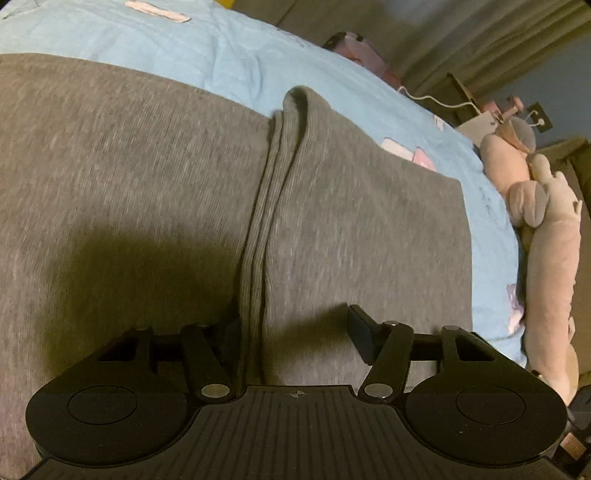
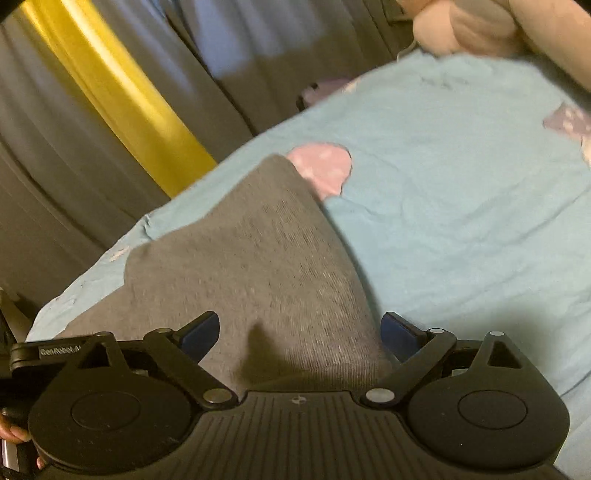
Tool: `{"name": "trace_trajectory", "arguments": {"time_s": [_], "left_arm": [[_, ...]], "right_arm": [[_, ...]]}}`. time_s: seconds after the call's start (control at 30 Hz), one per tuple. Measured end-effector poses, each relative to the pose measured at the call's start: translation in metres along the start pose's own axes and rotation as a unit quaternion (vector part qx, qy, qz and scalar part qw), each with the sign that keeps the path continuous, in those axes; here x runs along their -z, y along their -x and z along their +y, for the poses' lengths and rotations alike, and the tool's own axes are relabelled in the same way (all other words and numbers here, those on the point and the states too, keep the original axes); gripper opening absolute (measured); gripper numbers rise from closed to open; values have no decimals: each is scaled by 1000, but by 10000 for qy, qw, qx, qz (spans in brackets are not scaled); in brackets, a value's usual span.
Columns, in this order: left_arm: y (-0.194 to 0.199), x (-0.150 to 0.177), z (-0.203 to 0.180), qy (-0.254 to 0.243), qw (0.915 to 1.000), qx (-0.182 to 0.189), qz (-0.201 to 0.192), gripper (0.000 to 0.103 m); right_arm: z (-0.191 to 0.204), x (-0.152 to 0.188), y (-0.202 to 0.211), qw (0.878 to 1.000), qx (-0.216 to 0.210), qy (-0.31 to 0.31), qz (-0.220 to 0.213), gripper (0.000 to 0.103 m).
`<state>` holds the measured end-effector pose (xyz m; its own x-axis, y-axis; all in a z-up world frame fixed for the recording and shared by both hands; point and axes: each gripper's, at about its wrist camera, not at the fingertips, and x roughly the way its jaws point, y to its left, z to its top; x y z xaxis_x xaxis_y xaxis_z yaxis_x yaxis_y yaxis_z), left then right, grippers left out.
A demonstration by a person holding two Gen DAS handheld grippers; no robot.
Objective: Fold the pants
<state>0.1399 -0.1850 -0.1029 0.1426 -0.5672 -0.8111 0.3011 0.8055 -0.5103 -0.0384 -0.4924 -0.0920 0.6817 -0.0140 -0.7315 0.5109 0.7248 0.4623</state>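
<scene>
Grey knit pants [image 1: 147, 177] lie on a light blue bedspread [image 1: 229, 48]. In the left wrist view a ribbed cuff or waistband edge [image 1: 273, 192] stands up in a fold and runs down between the fingers. My left gripper [image 1: 295, 328] is open just above the cloth, with the fold beside its left finger. In the right wrist view a corner of the grey pants [image 2: 258, 258] lies on the blue bedspread [image 2: 461, 206]. My right gripper [image 2: 299, 332] is open, its jaws wide on either side of the cloth.
A pink plush toy [image 1: 543, 236] lies along the bed's right side, also in the right wrist view [image 2: 498, 29]. A white cable [image 1: 436, 99] and small items sit beyond the bed. Grey curtains [image 2: 92, 184] and a yellow strip [image 2: 122, 92] stand behind the bed edge.
</scene>
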Motion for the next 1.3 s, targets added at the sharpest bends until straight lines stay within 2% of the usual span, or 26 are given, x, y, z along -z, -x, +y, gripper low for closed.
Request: {"name": "trace_trajectory", "arguments": {"time_s": [0.03, 0.07, 0.2, 0.4, 0.47, 0.57, 0.6, 0.63, 0.7, 0.8, 0.9, 0.93, 1.1, 1.17, 1.23, 1.3], "left_arm": [[2, 1, 1, -59, 9999, -117, -60, 23], [6, 2, 3, -97, 9997, -197, -120, 15], [34, 12, 17, 288, 9974, 396, -532, 12], [79, 26, 3, 33, 9919, 488, -1174, 12], [84, 32, 8, 4, 9917, 294, -1253, 12], [74, 42, 19, -107, 9937, -366, -1057, 13], [66, 46, 25, -115, 9934, -636, -943, 13], [60, 48, 29, -114, 9934, -740, -864, 15], [59, 49, 29, -20, 9933, -715, -910, 20], [68, 37, 25, -42, 9911, -662, -1155, 34], [70, 14, 21, -116, 9885, -654, -1356, 55], [68, 6, 20, -103, 9884, -625, -1383, 59], [39, -32, 23, 49, 9916, -577, -1159, 63], [30, -41, 23, 120, 9925, -419, -1140, 63], [24, -46, 20, 187, 9934, -127, -1121, 45], [21, -51, 15, 216, 9934, 45, -1127, 22]], "right_arm": [[-1, 1, 0, 10000, 5, 19, -18, 95], [0, 1, 2, 10000, -8, 36, -40, 95], [1, 1, 1, 9998, -96, -39, -141, 95], [4, 1, 1, 9998, -48, 35, -203, 95], [7, 2, 1, 9997, -16, 129, -196, 95], [12, 3, -3, 9996, 78, 246, -79, 96], [13, 3, -5, 9996, 121, 268, -16, 96], [14, 3, -7, 9994, 152, 292, 53, 96], [16, 3, -11, 9991, 203, 341, 152, 96], [19, 4, -12, 9988, 198, 409, 159, 96], [19, 5, -14, 9989, 188, 390, 153, 96], [19, 5, -15, 9991, 160, 361, 156, 96], [14, 5, -11, 9998, 19, 199, -13, 96], [11, 4, -14, 9999, -12, 108, -28, 96], [8, 3, -18, 10000, 15, 28, 9, 96], [5, 2, -22, 10000, 7, -51, 34, 96]]}}
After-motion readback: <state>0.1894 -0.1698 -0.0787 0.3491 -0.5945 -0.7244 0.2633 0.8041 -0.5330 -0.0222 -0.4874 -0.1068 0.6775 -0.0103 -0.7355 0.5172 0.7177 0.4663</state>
